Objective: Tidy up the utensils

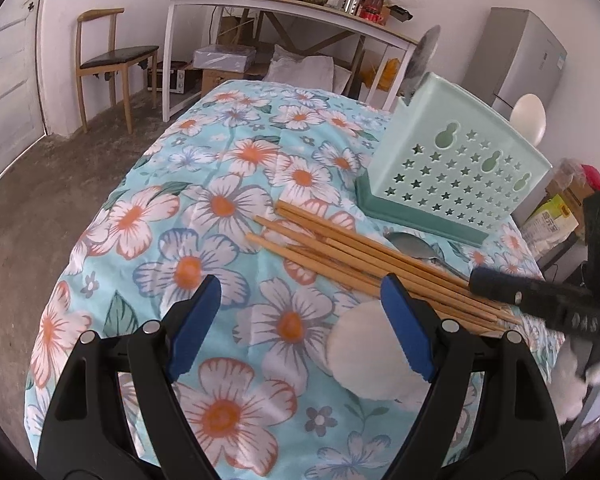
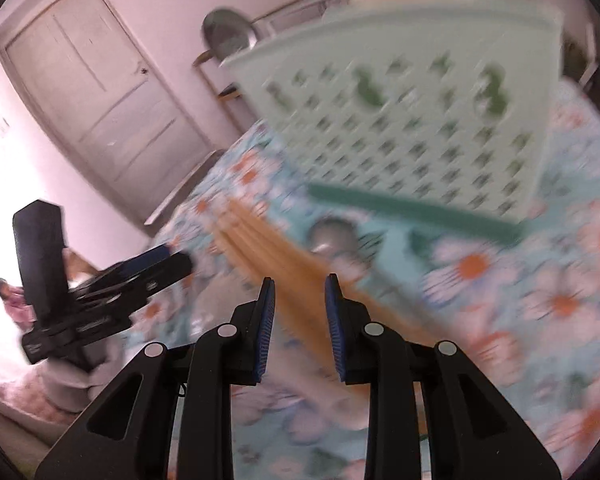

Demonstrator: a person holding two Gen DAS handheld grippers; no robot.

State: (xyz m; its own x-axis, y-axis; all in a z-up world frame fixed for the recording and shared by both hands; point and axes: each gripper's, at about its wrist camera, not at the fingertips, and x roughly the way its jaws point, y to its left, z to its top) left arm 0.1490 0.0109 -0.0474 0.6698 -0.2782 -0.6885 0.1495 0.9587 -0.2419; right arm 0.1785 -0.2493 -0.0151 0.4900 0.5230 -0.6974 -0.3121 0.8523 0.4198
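A bundle of wooden chopsticks (image 1: 360, 256) lies on the floral tablecloth (image 1: 220, 208), with a metal spoon (image 1: 414, 246) beside it. A white spoon (image 1: 364, 352) rests near my left gripper (image 1: 300, 292), which stands wide open with nothing between its fingers. The mint green utensil holder (image 1: 456, 164) stands behind, holding a metal ladle (image 1: 422, 60) and a white spoon (image 1: 530, 116). My right gripper (image 2: 300, 288) hovers over the thin ends of the chopsticks (image 2: 296, 276), its jaws narrowly apart; the blurred sticks run beneath the gap. The holder (image 2: 412, 120) looms ahead of it.
The table's left and far edges drop to a bare floor. A wooden chair (image 1: 108, 56) and a long white shelf table (image 1: 284, 4) with clutter stand by the far wall; a grey fridge (image 1: 524, 56) is at the right. A door (image 2: 96, 92) shows in the right wrist view.
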